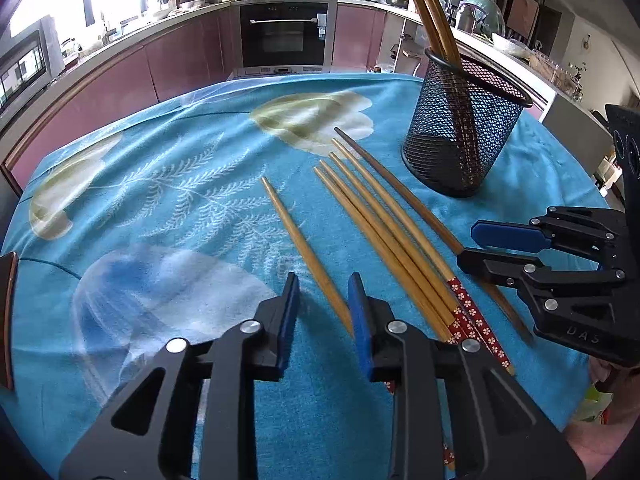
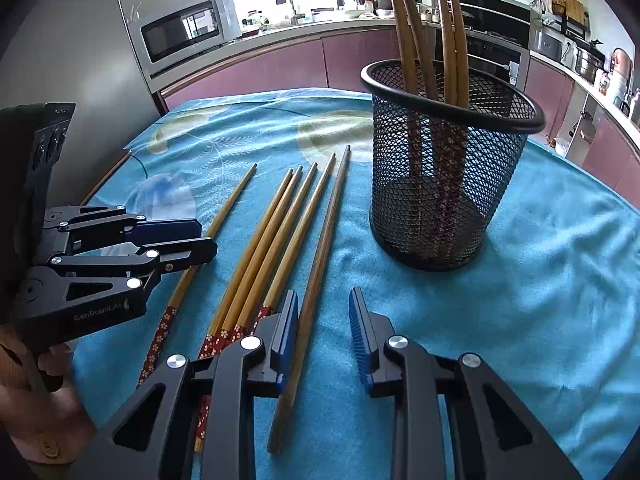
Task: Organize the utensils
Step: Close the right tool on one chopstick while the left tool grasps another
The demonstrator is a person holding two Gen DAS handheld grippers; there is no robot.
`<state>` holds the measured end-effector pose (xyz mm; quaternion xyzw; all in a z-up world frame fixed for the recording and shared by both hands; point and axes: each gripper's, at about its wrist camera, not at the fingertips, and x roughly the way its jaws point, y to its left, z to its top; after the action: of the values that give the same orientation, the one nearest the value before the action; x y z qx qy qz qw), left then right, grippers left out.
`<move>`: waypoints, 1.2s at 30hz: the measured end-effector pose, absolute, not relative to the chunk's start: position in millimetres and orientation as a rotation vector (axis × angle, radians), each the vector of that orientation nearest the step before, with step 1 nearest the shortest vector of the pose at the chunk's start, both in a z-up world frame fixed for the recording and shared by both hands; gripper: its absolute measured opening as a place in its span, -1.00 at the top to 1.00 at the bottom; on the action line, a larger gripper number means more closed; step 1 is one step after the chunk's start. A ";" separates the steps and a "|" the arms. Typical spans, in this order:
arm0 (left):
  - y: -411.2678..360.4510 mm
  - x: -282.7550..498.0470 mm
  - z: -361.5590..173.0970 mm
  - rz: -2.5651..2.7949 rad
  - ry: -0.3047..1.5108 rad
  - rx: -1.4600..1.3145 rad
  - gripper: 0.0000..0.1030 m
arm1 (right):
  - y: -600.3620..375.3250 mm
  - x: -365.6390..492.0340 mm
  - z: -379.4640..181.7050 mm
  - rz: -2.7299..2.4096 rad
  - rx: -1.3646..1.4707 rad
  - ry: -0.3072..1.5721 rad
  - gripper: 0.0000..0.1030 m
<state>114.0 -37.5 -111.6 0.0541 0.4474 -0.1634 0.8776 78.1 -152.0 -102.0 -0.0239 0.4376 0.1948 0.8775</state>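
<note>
A black mesh cup (image 2: 448,168) stands upright on the bench (image 2: 540,280), which is covered by a blue cloth (image 1: 168,184) printed with leaves. Four chopsticks (image 2: 432,40) stand in the cup, leaning on its rim, with their patterned red ends down.

Left of the cup six more chopsticks lie flat, tips pointing away from the cameras. Nearest the cup is a dark chopstick (image 2: 320,264). Beside it four light chopsticks (image 2: 264,248) with red flowered ends lie close together, touching along their length. Farthest from the cup a single chopstick (image 1: 304,256) lies apart from the bundle.

The left gripper (image 1: 324,316) hangs low over the single chopstick, its jaws spread, the stick running into the gap between them; whether a pad touches it cannot be told. The right gripper (image 2: 324,328) is also spread, near the cup's front, with its left finger (image 2: 286,328) over the dark chopstick's thick end; it grips nothing.
</note>
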 end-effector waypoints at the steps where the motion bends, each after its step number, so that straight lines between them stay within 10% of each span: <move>1: -37.6 114.4 -111.6 -0.336 0.934 0.113 0.25 | -150.3 80.1 -101.9 0.406 -0.053 0.912 0.52; 36: -34.8 120.8 -111.5 -0.294 0.949 0.064 0.77 | -148.9 94.0 -101.6 0.405 -0.030 0.931 0.86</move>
<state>120.8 -34.8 -111.5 0.0307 0.4550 -0.1409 0.8787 94.0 -148.9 -101.6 -0.0143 0.4456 0.1940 0.8738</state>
